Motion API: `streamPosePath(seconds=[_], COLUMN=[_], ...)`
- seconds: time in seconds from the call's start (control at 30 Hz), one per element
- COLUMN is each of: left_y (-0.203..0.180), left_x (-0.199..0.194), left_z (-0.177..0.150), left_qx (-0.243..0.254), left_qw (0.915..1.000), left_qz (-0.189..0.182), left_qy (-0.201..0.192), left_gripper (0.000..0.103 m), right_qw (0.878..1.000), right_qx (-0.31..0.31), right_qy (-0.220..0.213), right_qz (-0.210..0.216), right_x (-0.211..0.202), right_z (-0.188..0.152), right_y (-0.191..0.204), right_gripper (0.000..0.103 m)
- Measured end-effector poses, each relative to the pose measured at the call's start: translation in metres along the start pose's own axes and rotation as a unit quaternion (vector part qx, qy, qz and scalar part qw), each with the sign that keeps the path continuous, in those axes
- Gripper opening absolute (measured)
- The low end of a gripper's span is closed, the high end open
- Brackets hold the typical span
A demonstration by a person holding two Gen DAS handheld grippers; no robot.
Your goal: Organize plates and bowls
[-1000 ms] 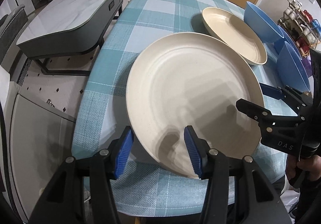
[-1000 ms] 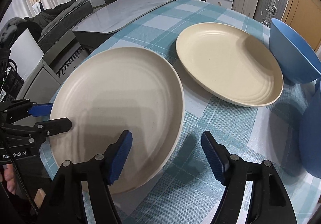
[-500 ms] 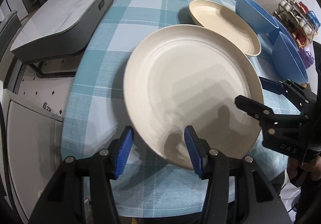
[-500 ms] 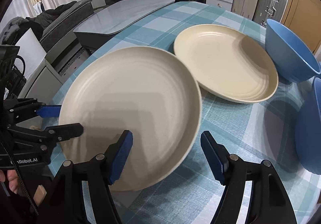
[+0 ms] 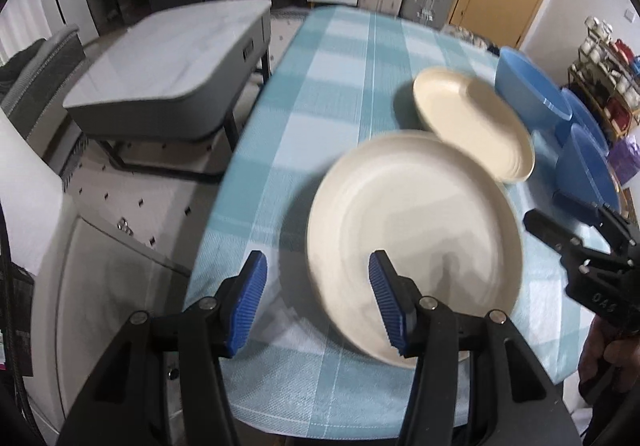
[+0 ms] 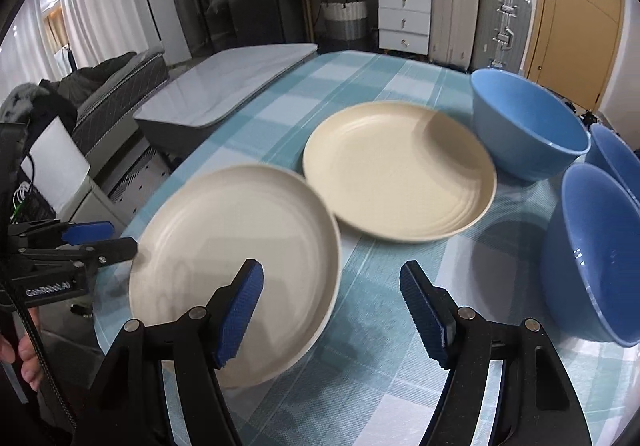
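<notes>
A pale cream plate (image 5: 416, 230) (image 6: 240, 238) hangs tilted just above the checked cloth and throws a shadow on it. My left gripper (image 5: 318, 302) (image 6: 122, 237) has the plate's left rim between its jaws; the left pad stands clear of it. On the opposite side, my right gripper (image 6: 332, 310) (image 5: 542, 210) straddles the right rim, its right pad over bare cloth. Both are open, and what bears the plate is hidden. A yellowish plate (image 6: 400, 170) (image 5: 472, 126) lies behind; the cream plate's far rim overlaps its edge. Three blue bowls (image 6: 528, 126) (image 6: 592, 258) (image 6: 616, 154) stand to the right.
The table (image 5: 340, 66) has its left edge close to the cream plate. Beyond that edge stands a low grey marble-topped table (image 5: 168, 70). A rack of jars (image 5: 612, 74) is at the far right. Drawers and suitcases line the back wall.
Both grippers have risen and tipped up. The cream plate has come off the cloth with them and shifted toward the yellowish plate, whose edge it now overlaps.
</notes>
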State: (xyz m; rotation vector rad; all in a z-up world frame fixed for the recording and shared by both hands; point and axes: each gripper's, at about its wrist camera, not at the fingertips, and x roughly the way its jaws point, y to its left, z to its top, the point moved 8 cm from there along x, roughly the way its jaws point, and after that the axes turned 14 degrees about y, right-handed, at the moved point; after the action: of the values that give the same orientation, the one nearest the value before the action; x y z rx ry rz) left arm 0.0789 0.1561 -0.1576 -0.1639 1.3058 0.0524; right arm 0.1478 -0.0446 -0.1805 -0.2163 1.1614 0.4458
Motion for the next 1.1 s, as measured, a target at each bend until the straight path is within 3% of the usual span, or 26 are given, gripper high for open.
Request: streamPosePath(seconds=[0.1, 0.13, 0.17, 0.23, 0.33, 0.57, 0.9, 1.1], left_y=[-0.009, -0.011, -0.015, -0.025, -0.04, -0.071, -0.092, -0.09], left_x=[-0.018, -0.021, -0.027, -0.039, -0.052, -0.053, -0.036, -0.034], left_z=[0.007, 0.008, 0.011, 0.015, 0.019, 0.027, 0.043, 0.066], left_qx=[0.002, 0.002, 0.003, 0.01, 0.028, 0.057, 0.075, 0.074], left_qw=[0.9995, 0.9993, 0.9987, 0.9965, 0.9934, 0.992, 0.9942, 0.9943], left_qz=[-0.006, -0.005, -0.003, 0.003, 0.009, -0.008, -0.006, 0.007], left_qy=[-0.03, -0.038, -0.05, -0.083, -0.11, -0.112, -0.077, -0.077], left_gripper=[0.057, 0.065, 0.079, 0.092, 0.096, 0.096, 0.096, 0.096], right_qw=[1.0, 1.0, 1.0, 1.0, 0.999, 0.996, 0.991, 0.988], right_qx=[0.004, 0.008, 0.012, 0.023, 0.037, 0.05, 0.092, 0.115], right_qy=[-0.003, -0.006, -0.009, -0.019, -0.032, -0.073, -0.089, -0.102], right_qz=[-0.005, -0.003, -0.001, 0.009, 0.015, -0.031, -0.029, -0.014], right_x=[-0.007, -0.01, -0.013, -0.022, -0.034, -0.055, -0.059, -0.069], right_z=[0.005, 0.006, 0.006, 0.007, 0.006, 0.004, 0.006, 0.014], right_y=[-0.003, -0.004, -0.006, -0.007, -0.009, -0.026, -0.061, -0.077], right_gripper=[0.077, 0.082, 0.084, 0.085, 0.092, 0.102, 0.102, 0.102])
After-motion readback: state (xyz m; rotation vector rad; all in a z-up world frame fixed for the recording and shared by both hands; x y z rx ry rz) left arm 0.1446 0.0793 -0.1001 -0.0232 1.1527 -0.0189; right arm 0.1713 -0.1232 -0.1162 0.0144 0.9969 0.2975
